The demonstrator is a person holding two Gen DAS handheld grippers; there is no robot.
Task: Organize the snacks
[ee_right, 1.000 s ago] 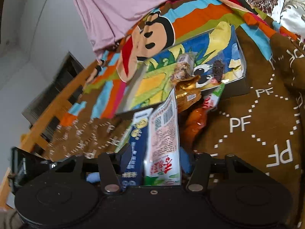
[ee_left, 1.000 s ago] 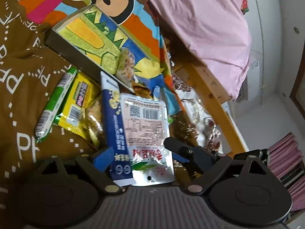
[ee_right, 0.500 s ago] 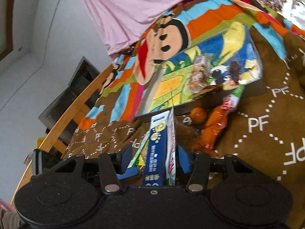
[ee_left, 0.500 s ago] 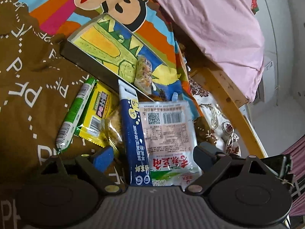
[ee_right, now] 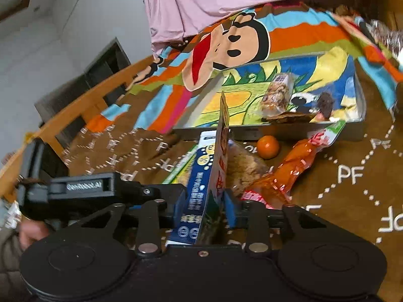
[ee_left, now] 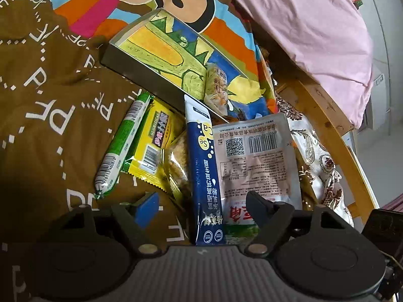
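Two flat, glossy packets, blue pack (ee_right: 199, 188) and foil pouch (ee_right: 221, 156), stand edge-on at lower centre, clenched as the right gripper (ee_right: 205, 201) has just been closing; the left gripper (ee_left: 201, 209) has been narrowing, unclamped around both.

Between your right claw's (ee_right: 205, 207) pads you have two packets: one blue stick pack (ee_right: 195, 191) and one pale pouch (ee_right: 221, 156). Beyond it lies one tray (ee_right: 362, 105) holding three snacks (a fourth may hide there). Just right of the claw: one orange fruit (ee_right: 268, 147), one orange sausage (ee_right: 292, 166). Left: one green sausage (ee_left: 118, 146), one yellow packet (ee_left: 153, 138).
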